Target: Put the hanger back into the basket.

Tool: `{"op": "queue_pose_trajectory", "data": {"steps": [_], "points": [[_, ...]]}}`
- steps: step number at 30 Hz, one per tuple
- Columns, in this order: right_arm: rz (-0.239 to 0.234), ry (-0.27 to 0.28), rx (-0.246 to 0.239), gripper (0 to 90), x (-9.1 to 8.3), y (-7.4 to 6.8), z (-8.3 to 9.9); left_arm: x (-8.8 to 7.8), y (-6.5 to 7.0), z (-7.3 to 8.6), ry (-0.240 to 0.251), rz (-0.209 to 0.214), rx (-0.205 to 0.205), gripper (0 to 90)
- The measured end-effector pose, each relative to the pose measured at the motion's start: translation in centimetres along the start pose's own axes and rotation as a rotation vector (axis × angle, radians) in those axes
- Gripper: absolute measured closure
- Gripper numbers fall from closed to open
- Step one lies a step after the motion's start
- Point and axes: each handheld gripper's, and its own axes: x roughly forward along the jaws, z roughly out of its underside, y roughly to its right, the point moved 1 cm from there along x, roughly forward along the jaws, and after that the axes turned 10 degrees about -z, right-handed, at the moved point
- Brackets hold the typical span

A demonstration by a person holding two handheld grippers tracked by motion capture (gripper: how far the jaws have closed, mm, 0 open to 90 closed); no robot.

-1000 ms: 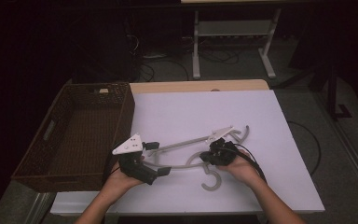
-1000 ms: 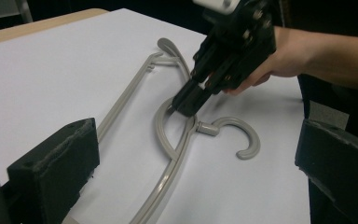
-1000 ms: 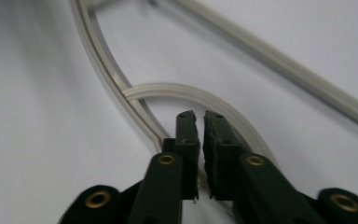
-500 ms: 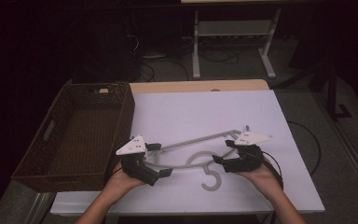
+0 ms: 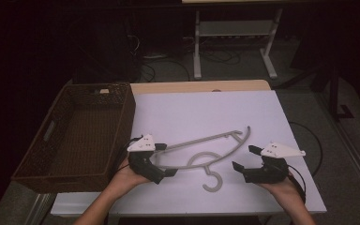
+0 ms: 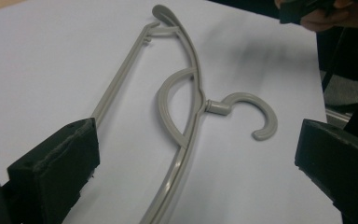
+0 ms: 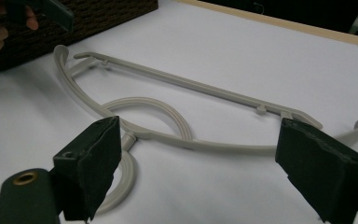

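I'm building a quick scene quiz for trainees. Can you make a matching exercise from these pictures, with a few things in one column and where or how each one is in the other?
Things:
1. hanger
2. basket
3. right gripper
4. left gripper

Places or states:
A. at the table's left edge, brown and woven
B. jaws open, apart from the hanger, off its right end
C. flat on the white table top, grey, hook toward the person
D. jaws open, astride the hanger's left end

Pairs: 1-C, 2-A, 3-B, 4-D
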Motion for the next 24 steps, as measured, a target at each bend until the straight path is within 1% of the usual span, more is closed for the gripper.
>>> {"op": "queue_pose_trajectory", "data": {"steps": [1, 2, 3, 5, 6, 7, 8, 9, 10, 11, 12, 13, 14, 15, 16, 17, 18, 19, 20, 22, 23, 24], "points": [[0.002, -0.003, -0.001, 13.5, -0.2, 0.1, 0.2, 0.2, -0.1, 0.0, -0.009, 0.008, 0.012, 5.8], [0.001, 0.0, 0.0, 13.5, -0.2, 0.1, 0.2, 0.4, -0.2, -0.1, -0.016, 0.023, 0.009, 9.2], [0.001, 0.0, 0.0, 13.5, -0.2, 0.1, 0.2, 0.6, -0.3, -0.2, -0.029, 0.034, 0.019, 9.2], [0.001, -0.002, -0.001, 13.5, -0.2, 0.1, 0.2, 1.2, -0.4, -0.3, -0.054, 0.052, 0.047, 14.5], [0.0, -0.002, 0.0, 13.6, -0.2, 0.1, 0.2, 1.5, -0.5, -0.3, -0.072, 0.058, 0.056, 15.2], [-0.002, -0.002, -0.001, 13.6, -0.2, 0.2, 0.2, 1.8, -0.5, -0.3, -0.081, 0.06, 0.063, 16.8], [-0.003, -0.004, -0.001, 13.6, -0.2, 0.2, 0.2, 2.2, -0.5, -0.3, -0.096, 0.063, 0.074, 20.6], [-0.003, -0.004, -0.001, 13.6, -0.2, 0.2, 0.2, 2.5, -0.6, -0.3, -0.11, 0.067, 0.082, 20.6], [-0.004, -0.003, -0.001, 13.6, -0.2, 0.2, 0.2, 2.9, -0.5, -0.3, -0.126, 0.071, 0.086, 22.5], [-0.003, -0.003, -0.004, 13.6, -0.2, 0.2, 0.2, 3.2, -0.6, -0.2, -0.14, 0.073, 0.104, 27.2], [-0.003, -0.003, -0.004, 13.6, -0.2, 0.2, 0.2, 3.6, -0.5, -0.2, -0.158, 0.073, 0.111, 27.2], [-0.005, -0.003, -0.003, 13.7, -0.1, 0.2, 0.2, 3.9, -0.4, -0.1, -0.165, 0.076, 0.115, 32.8], [-0.005, -0.003, -0.003, 13.7, -0.1, 0.2, 0.2, 4.2, -0.4, -0.1, -0.182, 0.076, 0.134, 32.8], [0.0, -0.007, -0.002, 13.8, -0.1, 0.2, 0.2, 4.5, -0.3, 0.0, -0.191, 0.075, 0.137, 37.7], [0.0, -0.007, -0.002, 13.8, -0.1, 0.2, 0.2, 4.8, -0.3, 0.0, -0.2, 0.077, 0.146, 37.7], [0.001, -0.011, 0.001, 13.8, -0.1, 0.2, 0.2, 5.0, -0.3, 0.0, -0.209, 0.08, 0.148, 39.8], [0.002, -0.009, 0.005, 14.0, -0.1, 0.3, 0.2, 5.3, -0.3, 0.1, -0.218, 0.085, 0.153, 44.9], [0.002, -0.009, 0.005, 14.0, -0.1, 0.3, 0.2, 5.5, -0.3, 0.1, -0.226, 0.087, 0.166, 44.9], [0.002, -0.009, 0.007, 14.0, -0.2, 0.3, 0.2, 5.6, -0.3, 0.2, -0.233, 0.084, 0.174, 47.3], [0.003, -0.006, 0.006, 14.1, -0.2, 0.4, 0.3, 5.9, -0.1, 0.3, -0.241, 0.084, 0.184, 52.5], [0.003, -0.006, 0.006, 14.1, -0.2, 0.4, 0.3, 6.1, 0.0, 0.3, -0.242, 0.083, 0.189, 52.5], [0.003, -0.006, 0.008, 14.1, -0.2, 0.4, 0.3, 6.2, 0.0, 0.4, -0.245, 0.082, 0.193, 55.5]]}}
